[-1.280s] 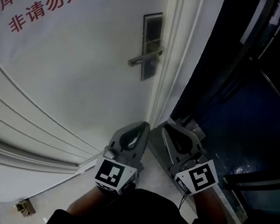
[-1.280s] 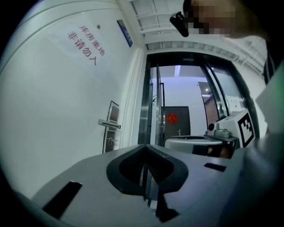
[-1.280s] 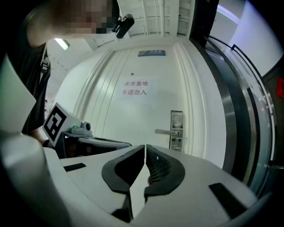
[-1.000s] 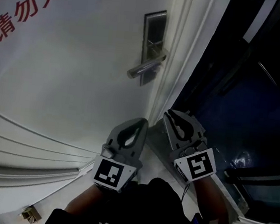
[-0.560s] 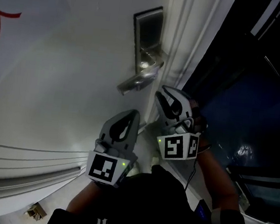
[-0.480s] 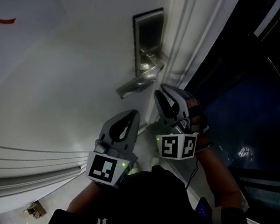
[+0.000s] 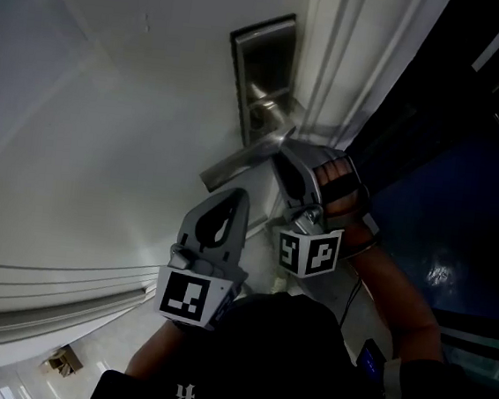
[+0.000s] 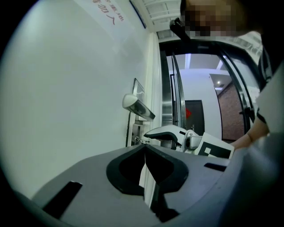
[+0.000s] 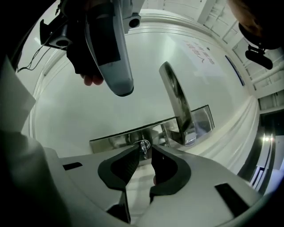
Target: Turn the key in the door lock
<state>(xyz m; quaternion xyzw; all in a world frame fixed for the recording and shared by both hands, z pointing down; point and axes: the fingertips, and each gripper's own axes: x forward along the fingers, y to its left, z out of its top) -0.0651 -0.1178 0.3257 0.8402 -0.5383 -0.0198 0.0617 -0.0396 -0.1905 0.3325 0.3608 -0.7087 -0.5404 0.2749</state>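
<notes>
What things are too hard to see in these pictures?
1. Small silver key: head view, hidden behind the grey right gripper.
2. Whether that gripper's tips pinch the key: right gripper view, too small to tell.
3. Red writing on the white door: head view, cut by left edge.

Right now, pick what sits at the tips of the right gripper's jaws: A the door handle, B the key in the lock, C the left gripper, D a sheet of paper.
B: in the right gripper view the key stands at the gap between the right gripper's parted jaws, the door handle apart from them.
</notes>
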